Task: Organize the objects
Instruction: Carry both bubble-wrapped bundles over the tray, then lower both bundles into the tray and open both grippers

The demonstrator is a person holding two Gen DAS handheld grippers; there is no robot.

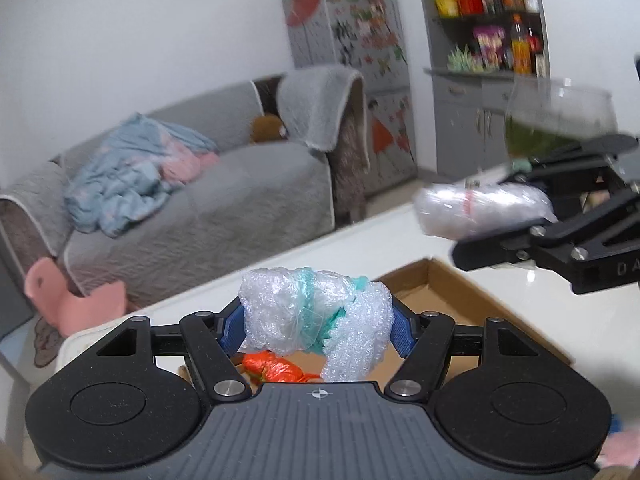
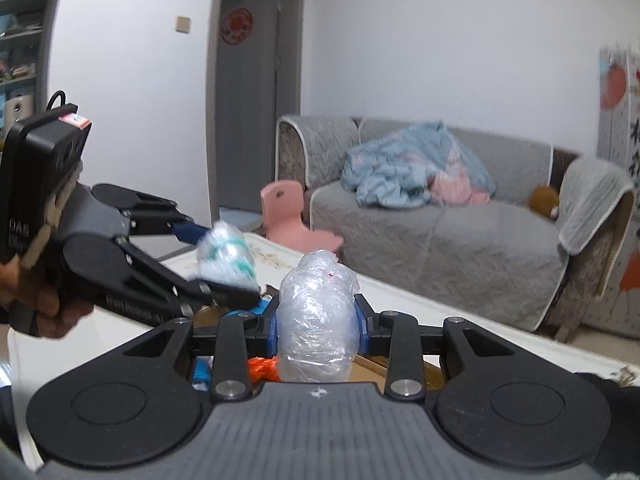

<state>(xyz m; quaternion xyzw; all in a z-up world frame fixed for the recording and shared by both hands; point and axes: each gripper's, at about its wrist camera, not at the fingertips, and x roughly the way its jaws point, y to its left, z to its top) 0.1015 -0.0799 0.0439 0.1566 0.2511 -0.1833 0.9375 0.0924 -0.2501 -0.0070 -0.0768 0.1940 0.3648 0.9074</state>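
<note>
Left tool (image 1: 318,330) pinching one bubble-wrap bundle (image 1: 316,320); right tool (image 2: 318,326) pinching one clear-plastic bundle (image 2: 316,320); one cardboard box (image 1: 460,300) below.

Cardboard box (image 1: 472,300) sits on the table (image 1: 580,320), sofa (image 1: 208,200) behind it.

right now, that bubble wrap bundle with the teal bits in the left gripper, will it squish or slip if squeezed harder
The bubble wrap bundle probably squishes: it bulges past the left gripper pads, with a loose flap drooping. It looks light for its bulk. Slipping seems unlikely, since the bumpy film should grip, though its core is hidden.
</note>
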